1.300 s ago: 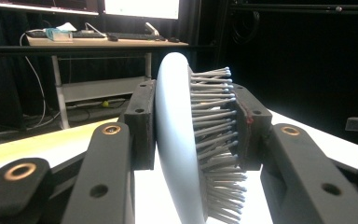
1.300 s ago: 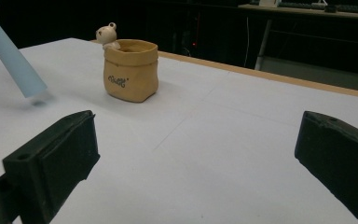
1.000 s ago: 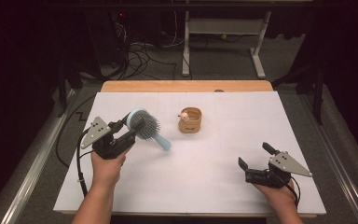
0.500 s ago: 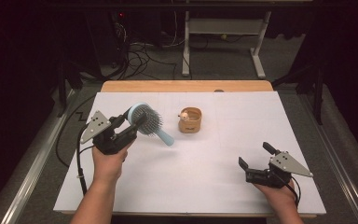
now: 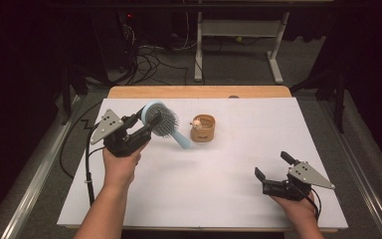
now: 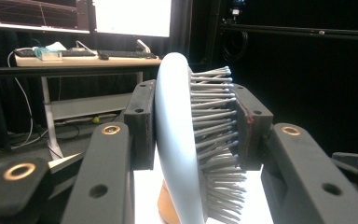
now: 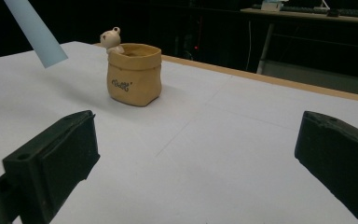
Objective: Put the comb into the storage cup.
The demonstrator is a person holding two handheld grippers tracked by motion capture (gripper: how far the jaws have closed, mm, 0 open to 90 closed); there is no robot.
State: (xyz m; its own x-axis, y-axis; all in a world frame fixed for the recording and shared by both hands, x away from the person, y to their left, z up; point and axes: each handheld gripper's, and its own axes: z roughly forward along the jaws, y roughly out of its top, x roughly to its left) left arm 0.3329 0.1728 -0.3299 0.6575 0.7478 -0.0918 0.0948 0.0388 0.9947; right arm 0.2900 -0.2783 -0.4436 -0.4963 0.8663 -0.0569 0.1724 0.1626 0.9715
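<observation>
a: where's the hairbrush point(image 5: 160, 122)?

b: off the table, clamped by its head in the left gripper point(image 5: 146, 124), handle slanting down toward the tan pot point(image 5: 202, 128).

a: how should it go in?

b: i'd bring the handle tip above the pot's mouth, lower slowly, avoid nudging the bear. right gripper point(image 5: 272, 169) rests wide open, holding nothing, well apart.

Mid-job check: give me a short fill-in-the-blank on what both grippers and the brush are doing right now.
1. The left gripper is shut on the ____ of the hairbrush.
2. The brush's handle end hangs ____ the table.
3. The right gripper has its jaws ____.
4. A small bear figure peeks from the tan ____.

Missing words: head; above; open; pot
</observation>
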